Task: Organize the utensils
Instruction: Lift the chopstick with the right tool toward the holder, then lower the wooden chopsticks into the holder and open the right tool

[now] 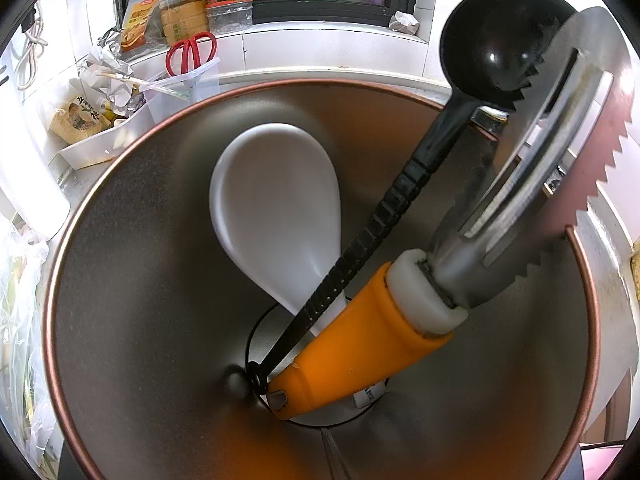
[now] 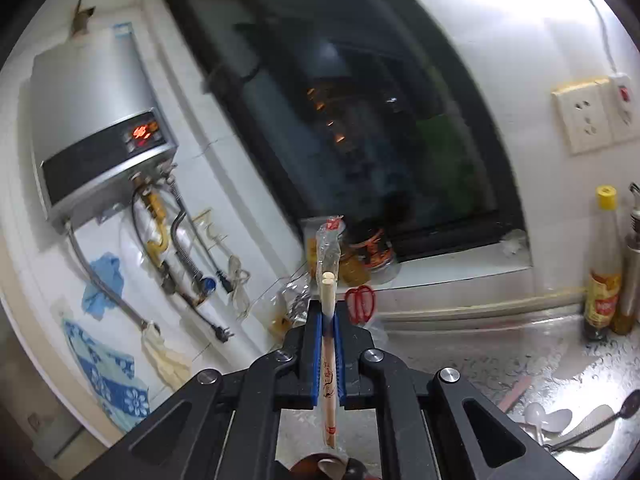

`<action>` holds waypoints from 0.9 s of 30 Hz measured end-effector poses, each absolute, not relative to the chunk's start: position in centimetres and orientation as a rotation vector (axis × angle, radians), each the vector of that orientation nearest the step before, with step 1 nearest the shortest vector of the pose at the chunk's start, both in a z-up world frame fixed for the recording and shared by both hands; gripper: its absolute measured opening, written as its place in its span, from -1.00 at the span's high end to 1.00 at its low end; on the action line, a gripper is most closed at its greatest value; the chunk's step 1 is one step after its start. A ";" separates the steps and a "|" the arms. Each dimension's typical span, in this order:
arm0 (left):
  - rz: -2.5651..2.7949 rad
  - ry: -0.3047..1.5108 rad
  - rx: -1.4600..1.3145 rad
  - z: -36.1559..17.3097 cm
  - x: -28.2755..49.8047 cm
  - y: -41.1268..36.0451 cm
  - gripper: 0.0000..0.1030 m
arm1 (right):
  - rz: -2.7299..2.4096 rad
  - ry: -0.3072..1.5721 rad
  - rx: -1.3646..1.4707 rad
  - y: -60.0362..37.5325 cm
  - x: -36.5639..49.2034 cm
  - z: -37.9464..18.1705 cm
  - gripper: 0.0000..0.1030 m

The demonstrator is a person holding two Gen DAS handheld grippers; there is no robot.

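Note:
The left wrist view looks down into a steel utensil holder with a copper rim point(image 1: 120, 152). Inside it lean a white rice paddle point(image 1: 276, 200), a black ladle point(image 1: 492, 48) and a slotted steel turner with an orange handle point(image 1: 360, 344). The holder fills the view and hides the left gripper's fingers. My right gripper point(image 2: 327, 314) is raised above the counter, shut on a pair of wooden chopsticks in a clear printed sleeve point(image 2: 328, 280). The chopsticks stand upright between the blue pads point(image 2: 317, 344).
White spoons point(image 2: 548, 420), a metal spoon point(image 2: 600, 424) and a brown stick point(image 2: 514, 396) lie on the steel counter at right. Sauce bottles point(image 2: 604, 268) stand by the wall. Red scissors point(image 1: 190, 54) sit in a clear cup below the window sill with jars point(image 1: 184, 4). A water heater point(image 2: 96, 128) hangs at left.

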State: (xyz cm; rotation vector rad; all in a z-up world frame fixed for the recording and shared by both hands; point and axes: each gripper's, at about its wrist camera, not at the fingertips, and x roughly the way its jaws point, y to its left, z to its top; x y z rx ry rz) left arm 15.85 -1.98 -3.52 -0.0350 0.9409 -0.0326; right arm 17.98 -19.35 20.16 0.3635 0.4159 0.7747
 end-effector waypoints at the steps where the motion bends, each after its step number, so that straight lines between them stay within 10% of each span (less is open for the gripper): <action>1: -0.034 0.941 -0.034 -3.5 15.8 -1.9 -0.74 | 0.783 0.419 0.346 -18.8 17.8 20.2 0.88; 27: -0.036 0.941 -0.033 -3.6 15.9 -2.0 -0.74 | 0.858 0.725 0.090 -11.2 17.4 12.4 0.88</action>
